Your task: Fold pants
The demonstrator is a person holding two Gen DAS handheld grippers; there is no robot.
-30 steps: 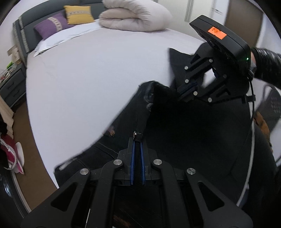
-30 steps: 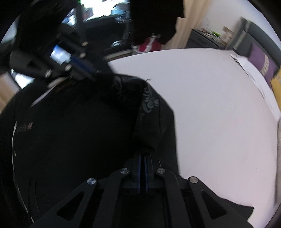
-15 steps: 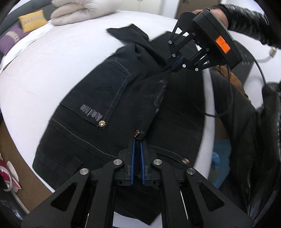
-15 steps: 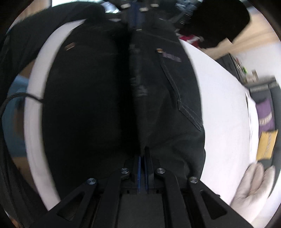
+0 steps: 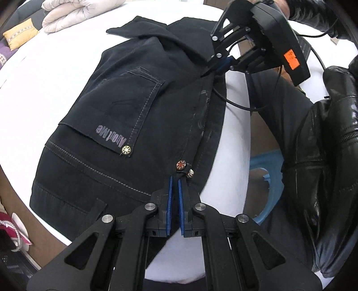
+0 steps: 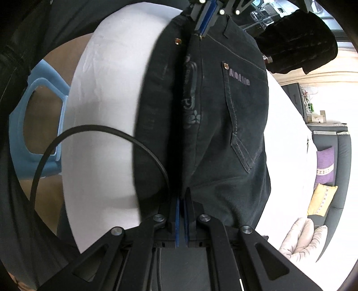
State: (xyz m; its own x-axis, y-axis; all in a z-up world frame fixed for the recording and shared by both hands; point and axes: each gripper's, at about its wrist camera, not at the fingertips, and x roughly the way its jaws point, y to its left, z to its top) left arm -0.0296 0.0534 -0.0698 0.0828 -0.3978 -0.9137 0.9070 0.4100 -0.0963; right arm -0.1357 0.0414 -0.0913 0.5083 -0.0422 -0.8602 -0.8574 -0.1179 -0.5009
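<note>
- Left gripper nearest in the left wrist view, blue pads narrow, pinching the waistband of the black pants just below a copper button.
- Right gripper nearest in the right wrist view, jaws nearly together, clamped on the pants' fold line at the crotch end.
- Pants folded lengthwise, lying on the white bed along its near edge, back pocket with purple lettering facing up, fold edge stretched straight between both grippers.
- Black cable looping over the bed edge beside the right gripper.
- Blue plastic stool on the floor past the bed edge.
- Farther off, cream duvet bundled toward the far side of the bed.
- Yellow pillow and purple pillow against the grey headboard.
</note>
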